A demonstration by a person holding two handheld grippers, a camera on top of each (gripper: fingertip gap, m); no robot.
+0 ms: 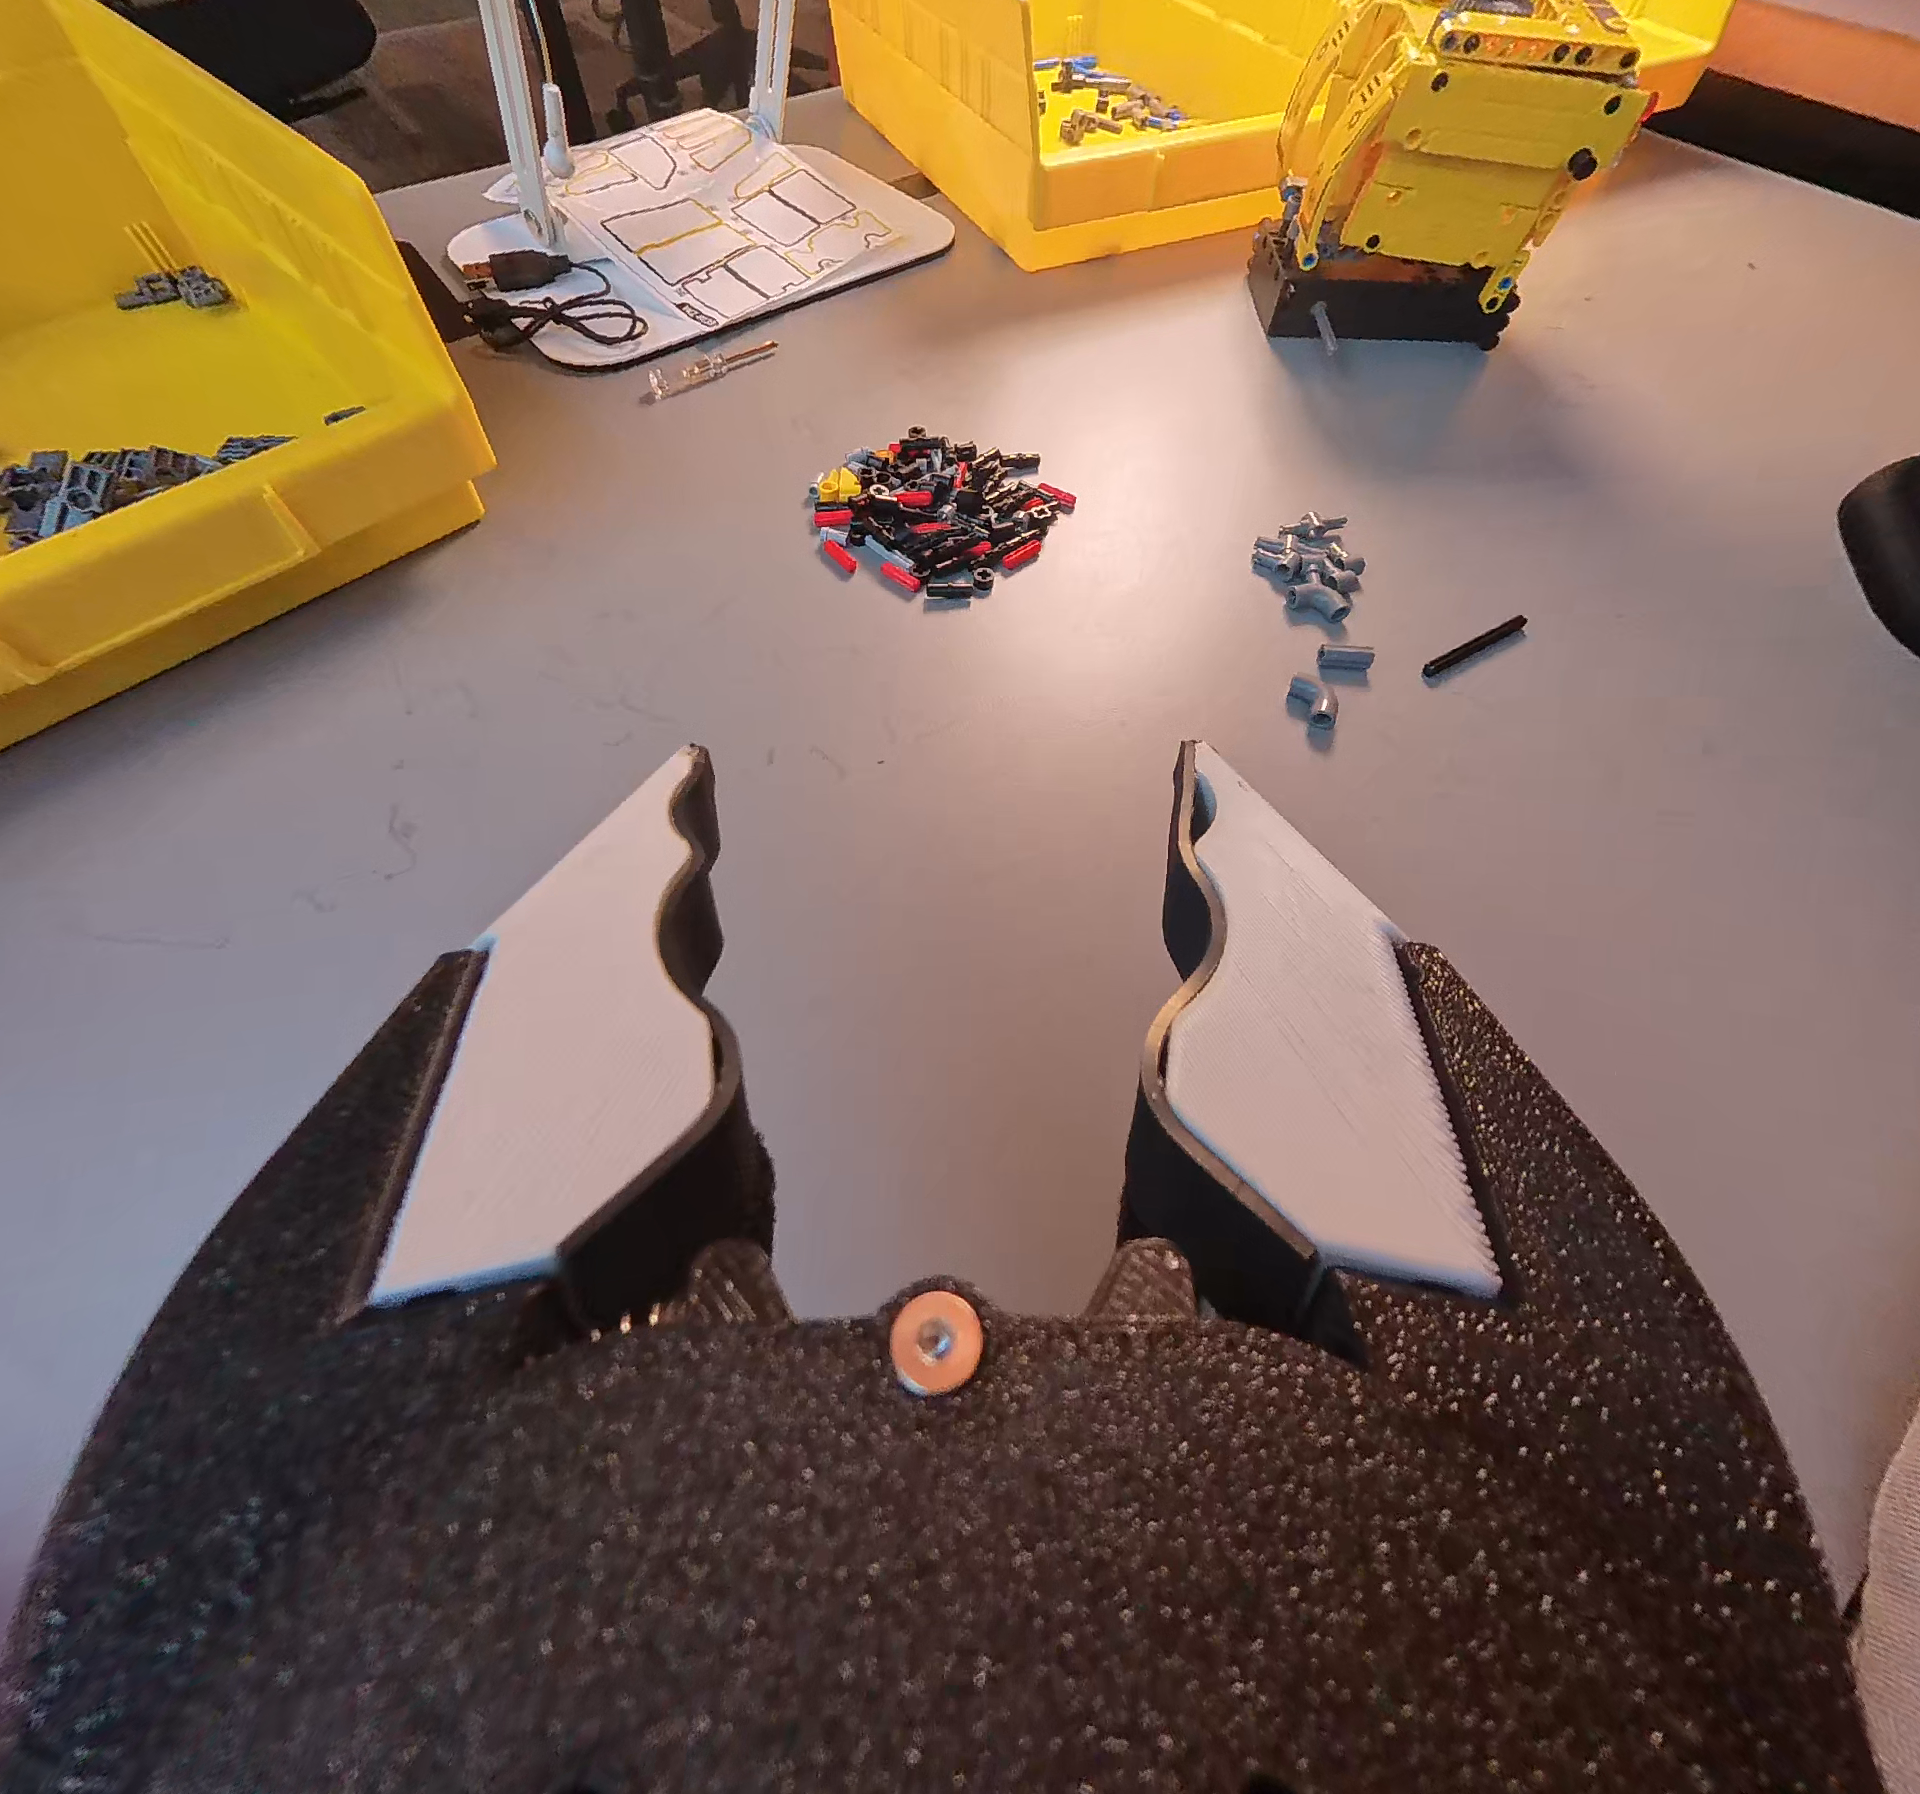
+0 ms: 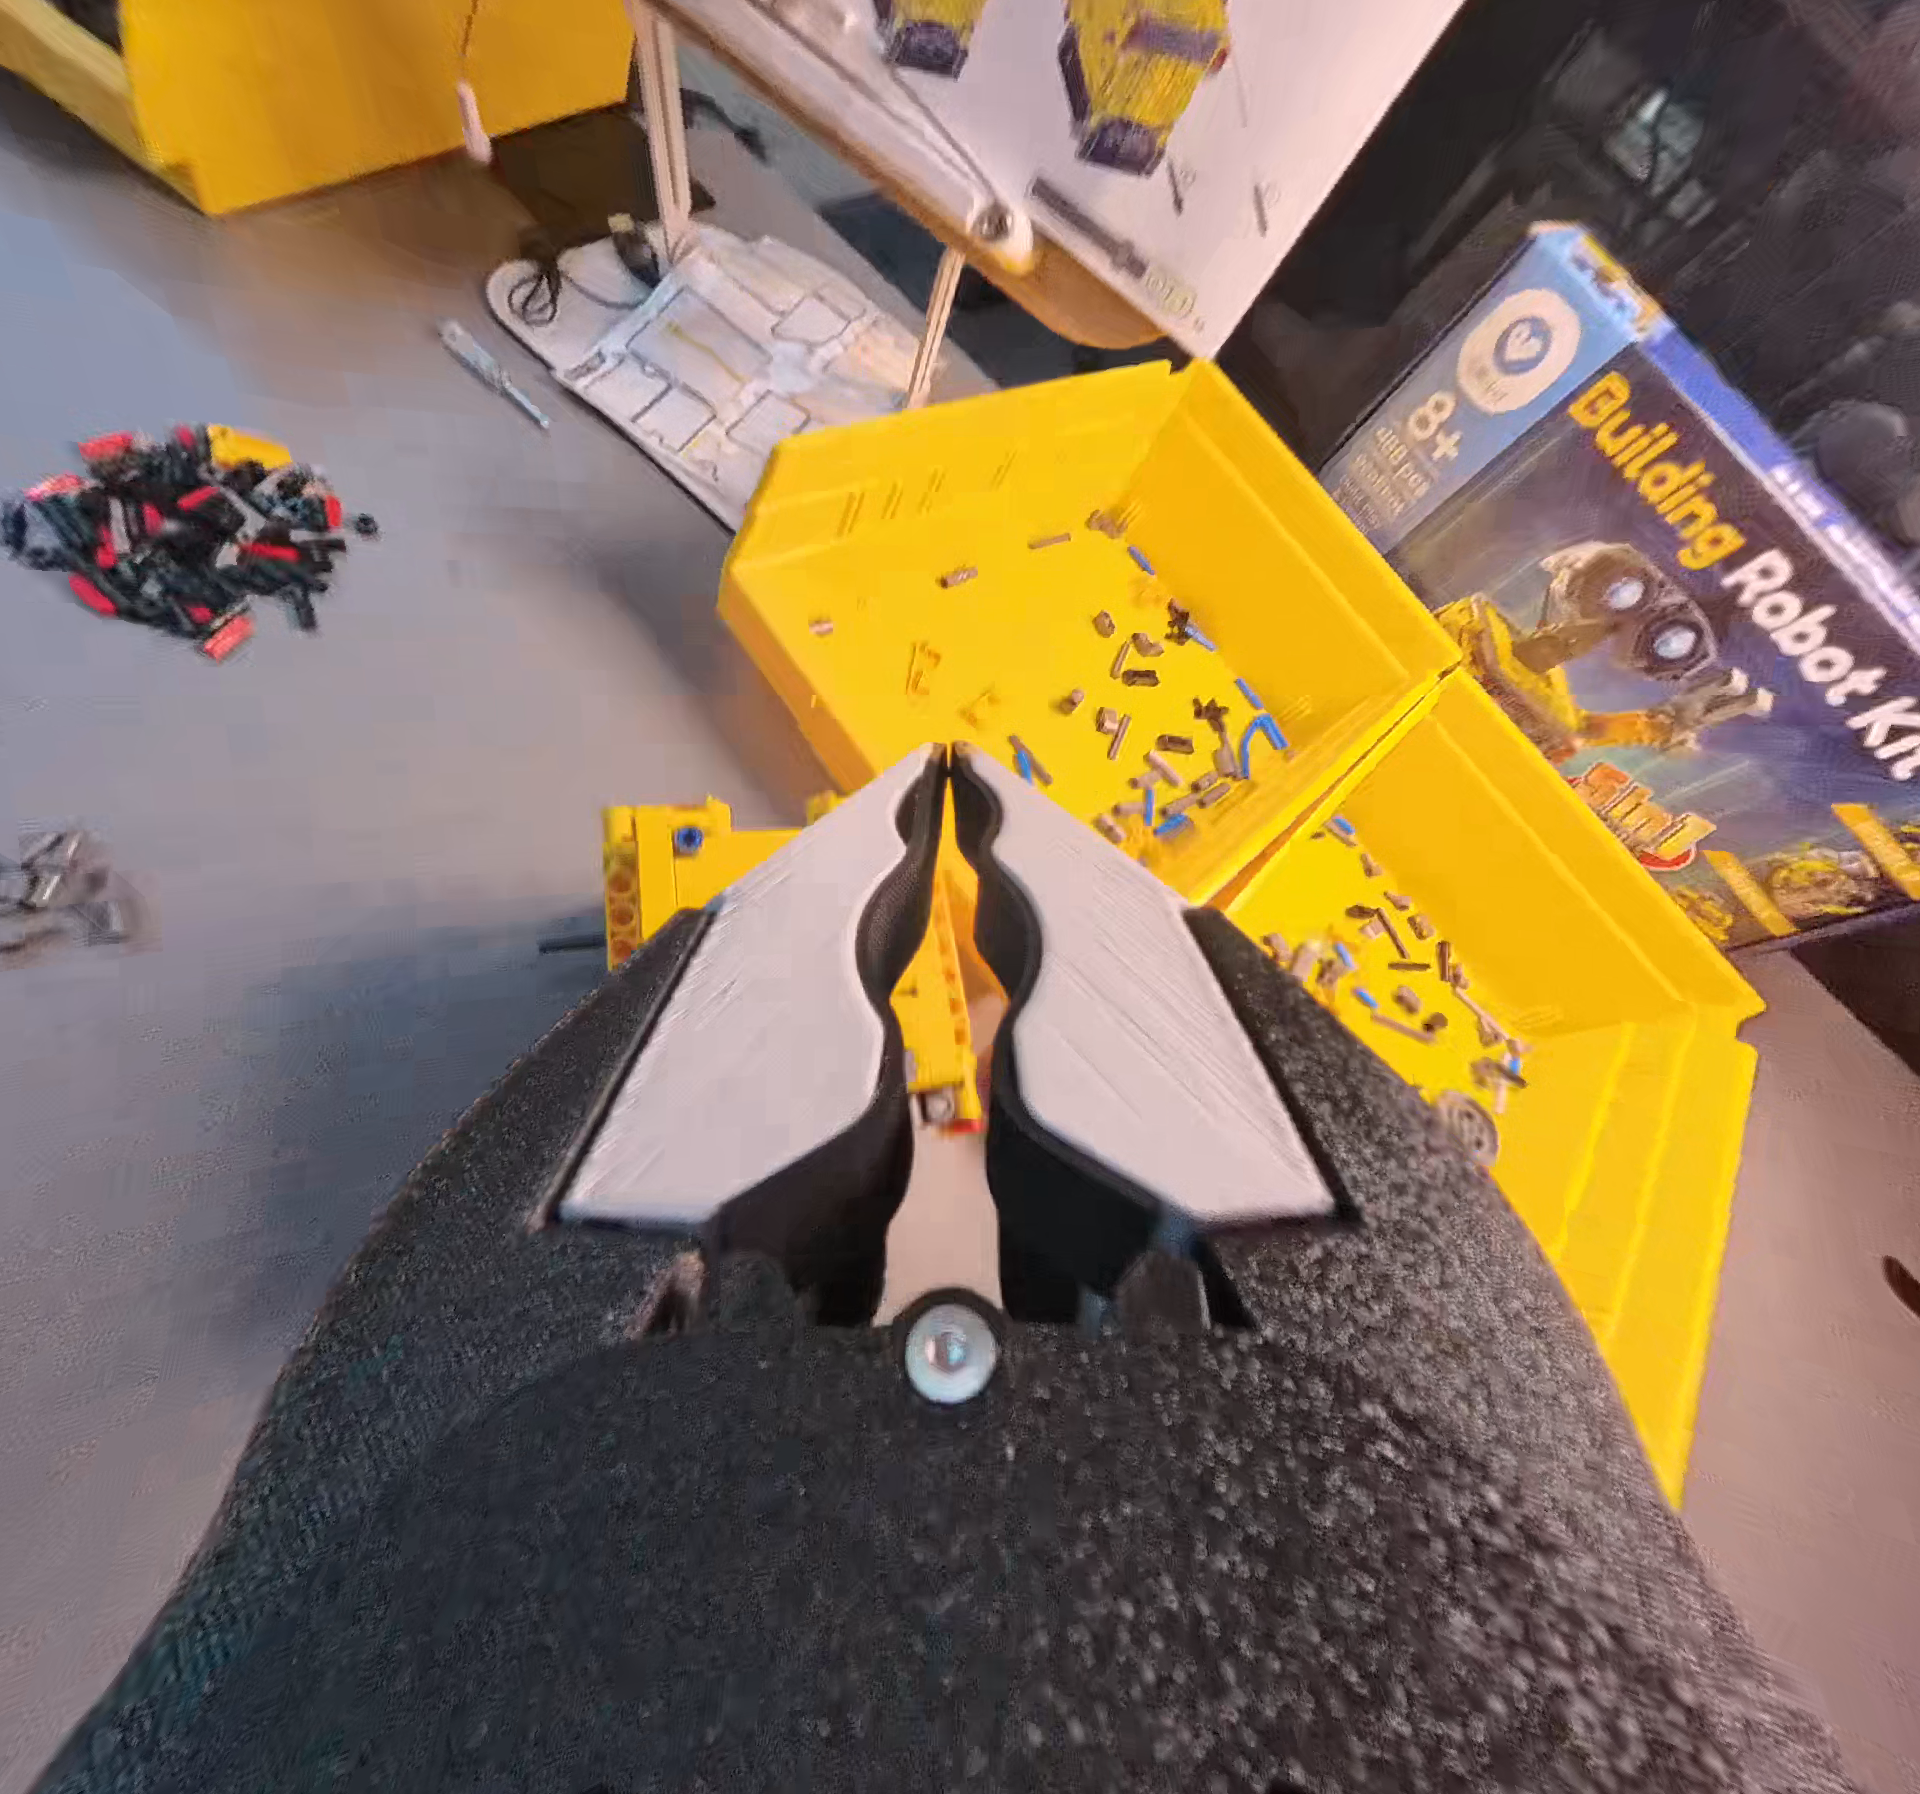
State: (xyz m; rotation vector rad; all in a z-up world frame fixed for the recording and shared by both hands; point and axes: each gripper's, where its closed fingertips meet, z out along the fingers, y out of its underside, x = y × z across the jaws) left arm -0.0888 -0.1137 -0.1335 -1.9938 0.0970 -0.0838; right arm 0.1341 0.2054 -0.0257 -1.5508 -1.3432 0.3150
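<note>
My left gripper (image 1: 945,757) is open and empty, held above the grey table (image 1: 935,913). Ahead of it lie a pile of small black, red and yellow bricks (image 1: 940,513) and a smaller cluster of grey connectors (image 1: 1307,565). A yellow brick-built model (image 1: 1455,134) on a black base stands at the far right. My right gripper (image 2: 948,755) is shut, its tips touching, just above that model (image 2: 665,871). A yellow beam (image 2: 940,996) shows through the gap between the fingers; I cannot tell whether it is gripped or part of the model below.
Yellow bins stand at the left (image 1: 208,414) and the back (image 1: 1039,82), and two with small parts lie ahead of the right gripper (image 2: 1039,622). A white stand (image 1: 707,227) holds an instruction sheet. A loose black axle (image 1: 1473,646) lies at the right. A blue kit box (image 2: 1662,601) stands at the right.
</note>
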